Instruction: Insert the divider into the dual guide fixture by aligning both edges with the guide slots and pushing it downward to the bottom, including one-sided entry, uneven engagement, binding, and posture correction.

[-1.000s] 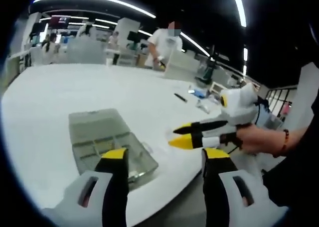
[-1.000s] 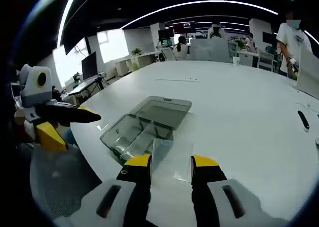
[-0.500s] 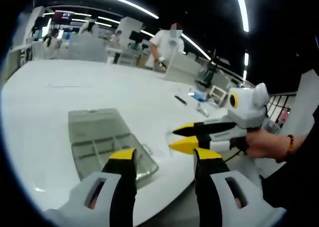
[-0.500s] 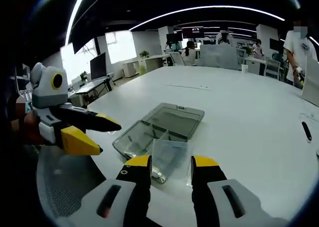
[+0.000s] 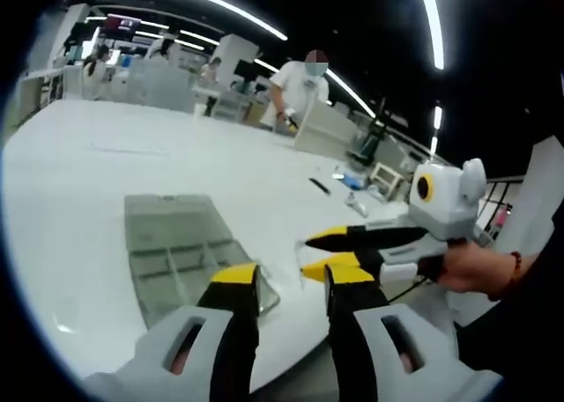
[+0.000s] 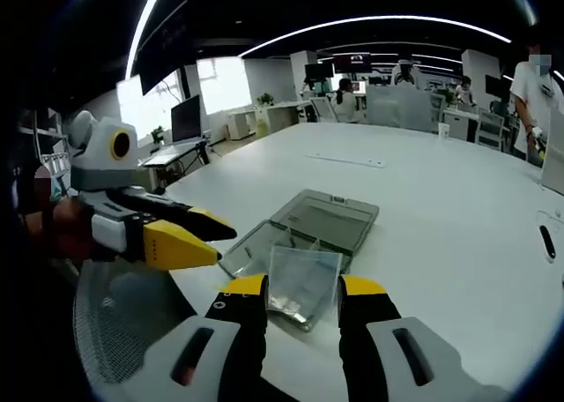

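Left gripper [image 5: 285, 283] jaws have narrowed over the last second, nothing between them. Right gripper [image 6: 302, 289] clamps the clear divider [image 6: 302, 283], now carried closer over the open fixture box [image 6: 322, 226] at 12 o'clock. Looks like approach, slots not engaged

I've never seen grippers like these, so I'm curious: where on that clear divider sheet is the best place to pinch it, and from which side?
Pinch the clear divider by its near edge, coming from the person's side, as the right gripper holds it now. The sheet is thin and flat, so the jaws press its two faces, leaving the far edge and side edges free for the open compartment box beyond.
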`<state>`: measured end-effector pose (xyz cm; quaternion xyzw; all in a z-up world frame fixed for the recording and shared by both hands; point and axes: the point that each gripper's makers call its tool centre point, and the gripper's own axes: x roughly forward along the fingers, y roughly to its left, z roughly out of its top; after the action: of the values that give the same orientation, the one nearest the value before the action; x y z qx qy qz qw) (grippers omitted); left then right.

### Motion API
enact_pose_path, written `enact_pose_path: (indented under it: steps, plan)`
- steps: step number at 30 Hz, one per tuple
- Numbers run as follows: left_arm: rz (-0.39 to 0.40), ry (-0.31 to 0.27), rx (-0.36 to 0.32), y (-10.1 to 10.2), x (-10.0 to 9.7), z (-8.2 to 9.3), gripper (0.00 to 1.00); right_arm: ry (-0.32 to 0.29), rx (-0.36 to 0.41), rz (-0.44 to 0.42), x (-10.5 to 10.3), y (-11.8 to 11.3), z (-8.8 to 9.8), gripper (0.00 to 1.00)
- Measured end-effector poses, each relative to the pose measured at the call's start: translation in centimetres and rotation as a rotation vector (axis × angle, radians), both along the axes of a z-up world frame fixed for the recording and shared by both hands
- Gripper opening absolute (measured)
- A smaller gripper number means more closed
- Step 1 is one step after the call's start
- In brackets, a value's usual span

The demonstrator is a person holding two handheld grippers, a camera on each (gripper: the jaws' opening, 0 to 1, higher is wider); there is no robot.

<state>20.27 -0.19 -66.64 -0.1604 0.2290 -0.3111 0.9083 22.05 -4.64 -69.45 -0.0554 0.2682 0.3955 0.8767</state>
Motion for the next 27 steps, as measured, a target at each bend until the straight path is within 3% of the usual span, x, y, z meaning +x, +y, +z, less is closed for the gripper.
enact_pose_path:
  steps: [14,27]
  plan:
    - [0.027,0.02,-0.041,0.4,-0.3,0.1,0.13,-0.013,0.015,0.025,-1.0,1.3,0.9,0.27]
    - [0.015,0.025,-0.066,0.5,-0.5,0.2,0.07,-0.016,0.019,0.065,-2.2,2.8,1.2,0.27]
